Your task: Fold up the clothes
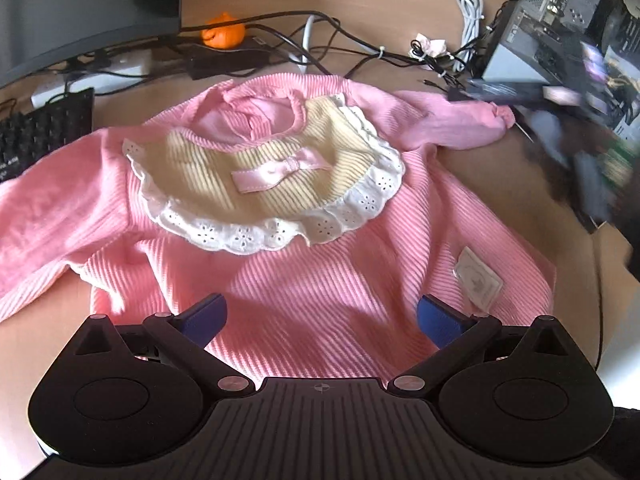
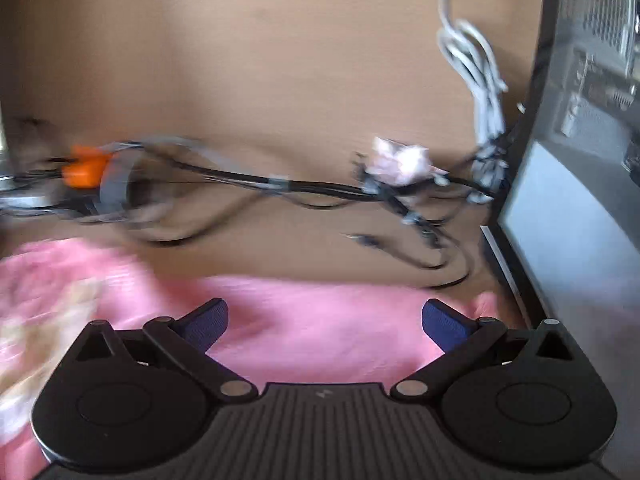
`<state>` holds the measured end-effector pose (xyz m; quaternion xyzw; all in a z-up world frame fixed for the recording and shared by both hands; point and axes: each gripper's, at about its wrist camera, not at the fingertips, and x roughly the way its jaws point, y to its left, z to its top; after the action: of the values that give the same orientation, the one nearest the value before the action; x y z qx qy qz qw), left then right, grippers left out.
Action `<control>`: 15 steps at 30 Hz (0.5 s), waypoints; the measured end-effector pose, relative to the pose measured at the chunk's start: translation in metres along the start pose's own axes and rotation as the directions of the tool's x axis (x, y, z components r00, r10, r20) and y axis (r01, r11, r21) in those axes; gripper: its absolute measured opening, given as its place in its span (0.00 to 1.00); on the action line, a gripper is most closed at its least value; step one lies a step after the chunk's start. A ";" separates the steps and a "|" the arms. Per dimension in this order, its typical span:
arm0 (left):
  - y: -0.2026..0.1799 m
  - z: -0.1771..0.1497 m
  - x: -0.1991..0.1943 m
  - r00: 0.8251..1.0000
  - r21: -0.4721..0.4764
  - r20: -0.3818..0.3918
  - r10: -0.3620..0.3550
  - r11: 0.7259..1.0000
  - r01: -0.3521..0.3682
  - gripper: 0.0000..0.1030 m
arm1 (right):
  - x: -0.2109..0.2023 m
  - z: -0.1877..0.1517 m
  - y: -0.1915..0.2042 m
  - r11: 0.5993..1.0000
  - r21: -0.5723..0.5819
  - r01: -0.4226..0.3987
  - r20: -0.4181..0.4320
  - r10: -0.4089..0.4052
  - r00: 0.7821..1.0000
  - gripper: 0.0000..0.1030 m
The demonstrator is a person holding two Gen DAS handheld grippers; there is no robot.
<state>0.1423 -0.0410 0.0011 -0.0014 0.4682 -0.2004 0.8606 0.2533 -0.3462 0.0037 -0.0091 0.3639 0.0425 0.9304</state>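
A pink ribbed child's top (image 1: pixel 320 280) lies spread face up on the wooden desk, with a cream bib collar (image 1: pixel 264 184) edged in white lace and a pink bow. Its sleeves reach out to the left and to the far right (image 1: pixel 460 124). My left gripper (image 1: pixel 322 322) hovers open over the lower hem, blue pads wide apart, nothing between them. In the blurred right wrist view, my right gripper (image 2: pixel 325 326) is open above the right pink sleeve (image 2: pixel 320 320). The right gripper shows as a dark blur (image 1: pixel 560 128) in the left wrist view.
Black cables (image 1: pixel 320 40), a white cable coil (image 1: pixel 472 12), a crumpled paper scrap (image 1: pixel 430 46) and an orange object (image 1: pixel 222 32) lie at the back of the desk. A keyboard (image 1: pixel 44 128) sits at left under a monitor. A computer case (image 2: pixel 580 160) stands close on the right.
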 end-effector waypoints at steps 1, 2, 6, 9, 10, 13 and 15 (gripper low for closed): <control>0.002 0.000 0.003 1.000 -0.004 0.000 -0.001 1.000 0.001 1.00 | -0.019 -0.012 0.010 0.999 -0.033 -0.016 -0.009 0.016 1.000 1.00; 0.004 0.001 0.006 1.000 -0.006 -0.001 -0.003 1.000 0.003 1.00 | -0.034 -0.025 0.016 0.998 -0.064 -0.001 -0.023 0.000 1.000 1.00; 0.011 0.005 0.016 0.999 -0.018 -0.001 -0.033 0.999 0.033 1.00 | -0.082 -0.075 0.028 0.975 -0.187 0.122 -0.060 -0.136 0.989 1.00; 0.012 0.007 0.021 0.998 -0.012 0.000 -0.059 0.998 0.059 1.00 | -0.102 -0.101 0.030 0.965 -0.216 0.146 -0.101 -0.171 0.980 1.00; 0.012 0.008 0.024 0.998 -0.011 -0.002 -0.064 0.998 0.064 1.00 | -0.104 -0.107 0.030 0.967 -0.211 0.145 -0.123 -0.174 0.977 1.00; 0.009 0.010 0.029 0.997 -0.003 -0.013 -0.075 0.997 0.075 1.00 | -0.108 -0.121 0.034 0.958 -0.217 0.189 -0.144 -0.223 0.964 1.00; 0.008 0.009 0.028 0.997 0.011 -0.015 -0.071 0.997 0.071 1.00 | -0.111 -0.127 0.037 0.949 -0.223 0.224 -0.151 -0.260 0.954 1.00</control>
<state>0.1654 -0.0445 -0.0178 -0.0116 0.4732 -0.2334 0.8494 0.0831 -0.3238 -0.0143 -0.1526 0.4359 -0.0364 0.8862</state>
